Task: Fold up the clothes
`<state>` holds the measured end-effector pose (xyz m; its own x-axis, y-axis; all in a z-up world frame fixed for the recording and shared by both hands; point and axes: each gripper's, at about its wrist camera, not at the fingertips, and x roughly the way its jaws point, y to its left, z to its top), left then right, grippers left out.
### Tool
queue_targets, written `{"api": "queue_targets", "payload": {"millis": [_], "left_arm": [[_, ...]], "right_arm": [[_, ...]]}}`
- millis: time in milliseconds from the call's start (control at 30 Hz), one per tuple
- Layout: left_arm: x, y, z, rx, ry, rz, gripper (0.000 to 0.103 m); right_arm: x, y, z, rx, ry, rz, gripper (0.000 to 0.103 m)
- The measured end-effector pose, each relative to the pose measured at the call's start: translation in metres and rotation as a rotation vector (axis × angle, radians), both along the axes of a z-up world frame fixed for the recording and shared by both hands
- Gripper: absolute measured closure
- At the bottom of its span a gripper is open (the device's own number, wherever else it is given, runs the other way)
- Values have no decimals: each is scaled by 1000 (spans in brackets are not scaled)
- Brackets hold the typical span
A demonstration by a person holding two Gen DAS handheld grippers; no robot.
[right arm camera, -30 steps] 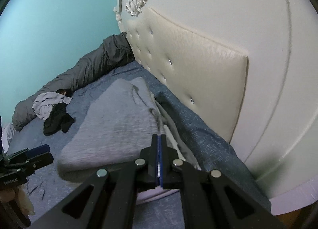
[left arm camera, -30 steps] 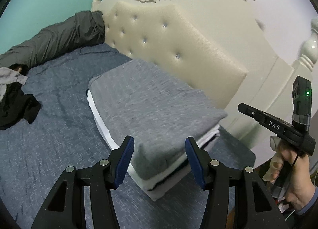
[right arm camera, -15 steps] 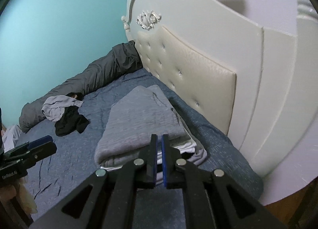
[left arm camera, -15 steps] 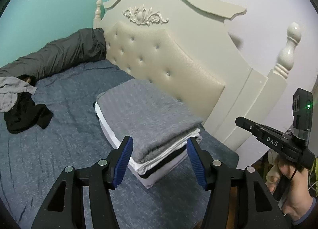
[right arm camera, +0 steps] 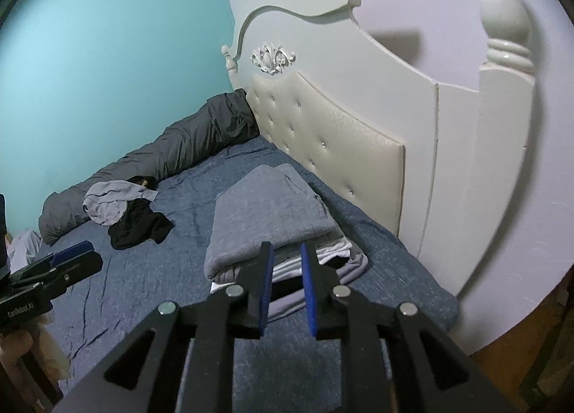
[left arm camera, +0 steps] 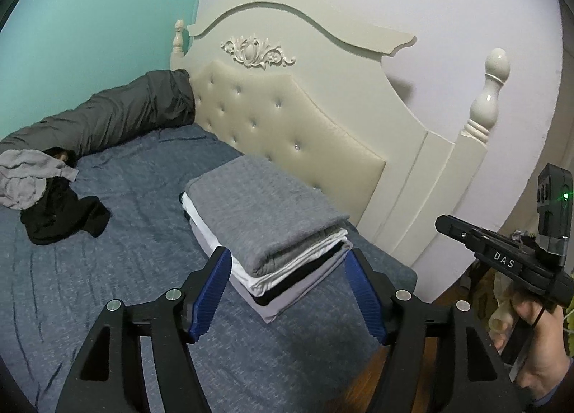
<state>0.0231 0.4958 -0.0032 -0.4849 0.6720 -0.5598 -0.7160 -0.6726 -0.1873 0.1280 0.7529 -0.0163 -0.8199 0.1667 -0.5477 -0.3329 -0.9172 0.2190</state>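
A stack of folded clothes (left arm camera: 262, 212) with a grey garment on top lies on the blue bed sheet (left arm camera: 107, 287) near the headboard. My left gripper (left arm camera: 287, 251) hovers in front of the stack, its jaws opening wide with nothing between them. In the right wrist view the same stack (right arm camera: 269, 212) sits beyond my right gripper (right arm camera: 286, 246), whose jaws are opening a little and hold nothing. A crumpled light grey garment (left arm camera: 28, 183) and a black garment (left arm camera: 61, 219) lie unfolded farther left on the bed.
The cream tufted headboard (left arm camera: 287, 126) and its post (left arm camera: 488, 97) stand behind the stack. A dark grey rolled duvet (left arm camera: 107, 118) runs along the teal wall. Wooden floor (right arm camera: 520, 341) shows past the bed's right corner.
Both grippers have drawn back and up from the stack, which now looks smaller. The right jaws went from shut to slightly apart, and the left jaws spread wider.
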Motion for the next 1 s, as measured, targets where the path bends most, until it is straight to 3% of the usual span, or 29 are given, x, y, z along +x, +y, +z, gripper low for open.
{"api": "queue_targets", "payload": {"millis": [200, 267, 333, 500, 1000], "left_arm": [[17, -12, 9, 4, 16, -9, 28], [22, -15, 12, 7, 22, -13, 27], [26, -20, 14, 11, 25, -14, 26], [37, -32, 19, 13, 33, -21, 21], [65, -71, 28, 30, 47, -24, 12]], "right_arm": [[21, -15, 8, -8, 17, -10, 76], [29, -21, 11, -9, 32, -11, 59], [36, -28, 15, -5, 43, -9, 51], [51, -43, 23, 18, 49, -17, 50], [88, -92, 33, 39, 61, -28, 32]]}}
